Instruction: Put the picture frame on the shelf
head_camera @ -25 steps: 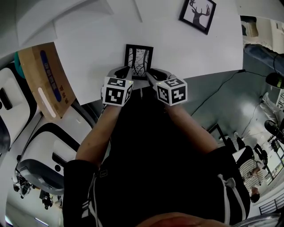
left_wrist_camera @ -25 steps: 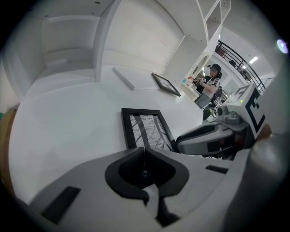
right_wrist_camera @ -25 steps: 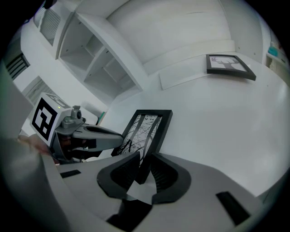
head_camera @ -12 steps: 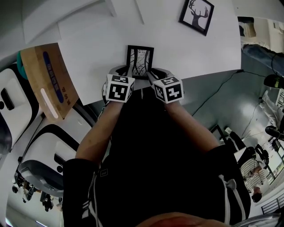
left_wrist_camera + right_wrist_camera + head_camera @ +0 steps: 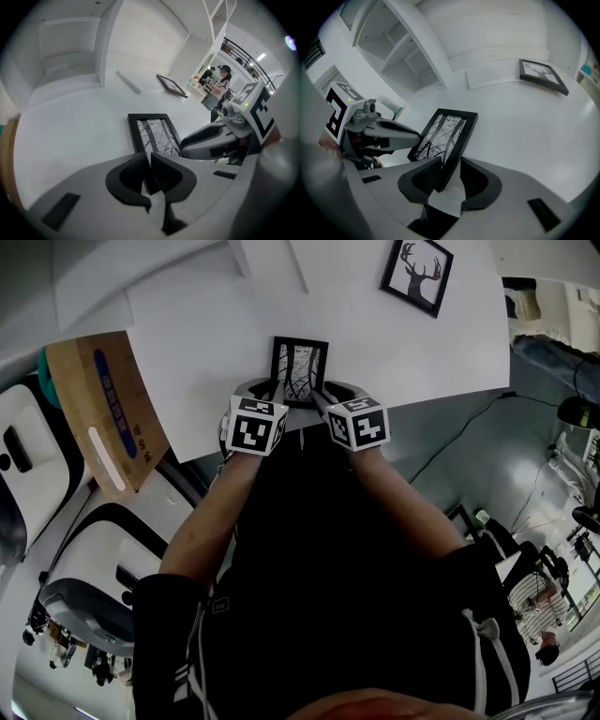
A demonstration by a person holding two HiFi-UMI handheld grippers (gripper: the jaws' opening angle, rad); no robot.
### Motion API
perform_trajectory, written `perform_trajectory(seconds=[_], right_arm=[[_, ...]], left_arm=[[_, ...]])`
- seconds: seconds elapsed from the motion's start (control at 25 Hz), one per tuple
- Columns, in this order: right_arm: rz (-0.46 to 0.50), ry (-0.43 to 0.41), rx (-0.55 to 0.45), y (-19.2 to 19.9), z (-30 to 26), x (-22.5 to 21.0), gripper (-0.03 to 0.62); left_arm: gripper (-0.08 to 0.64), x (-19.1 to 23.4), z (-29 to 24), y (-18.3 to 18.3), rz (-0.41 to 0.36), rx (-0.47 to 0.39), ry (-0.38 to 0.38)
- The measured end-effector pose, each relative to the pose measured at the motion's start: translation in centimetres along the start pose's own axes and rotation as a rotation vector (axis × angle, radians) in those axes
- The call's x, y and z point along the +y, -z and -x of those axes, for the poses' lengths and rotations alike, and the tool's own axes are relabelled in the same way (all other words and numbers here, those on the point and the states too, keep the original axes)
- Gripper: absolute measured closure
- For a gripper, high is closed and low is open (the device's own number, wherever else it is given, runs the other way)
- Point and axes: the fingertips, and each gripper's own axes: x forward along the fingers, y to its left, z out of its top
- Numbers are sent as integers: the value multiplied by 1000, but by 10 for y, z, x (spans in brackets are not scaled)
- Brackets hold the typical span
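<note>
Right gripper [image 5: 450, 173] opening round frame [image 5: 447, 131], left [image 5: 148, 159] seemingly clamped

You wear a black short-sleeved top [image 5: 337, 549]. A small square patch [image 5: 217, 607] sits on its left sleeve [image 5: 173, 610]. Thin white stripes [image 5: 190, 667] run down the left side, and a white drawstring [image 5: 480, 638] hangs at the right.

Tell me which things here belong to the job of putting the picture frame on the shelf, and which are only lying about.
For the job:
- picture frame with the branch print
- shelf, white, beyond the table

Lying about:
- deer picture
- cardboard box
- white board
</note>
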Motion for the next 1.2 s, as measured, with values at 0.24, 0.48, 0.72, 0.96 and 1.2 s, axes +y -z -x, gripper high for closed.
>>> perform_trajectory(seconds=[0.24, 0.48, 0.72, 0.96, 1.2], right_arm=[[-5, -14, 9, 2, -5, 3, 471], [-1, -24, 5, 2, -5, 4, 471], [8, -33, 1, 3, -5, 4, 471], [50, -38, 7, 2, -5, 3, 459], [75, 12, 21, 3, -8, 3, 457]], left_arm=[[423, -10, 0, -2, 12, -1, 18], [366, -6, 3, -1, 19, -12, -36], [365, 2, -5, 11, 40, 45, -14], [387, 8, -10, 14, -32, 90, -65], [413, 9, -11, 14, -46, 127, -84]])
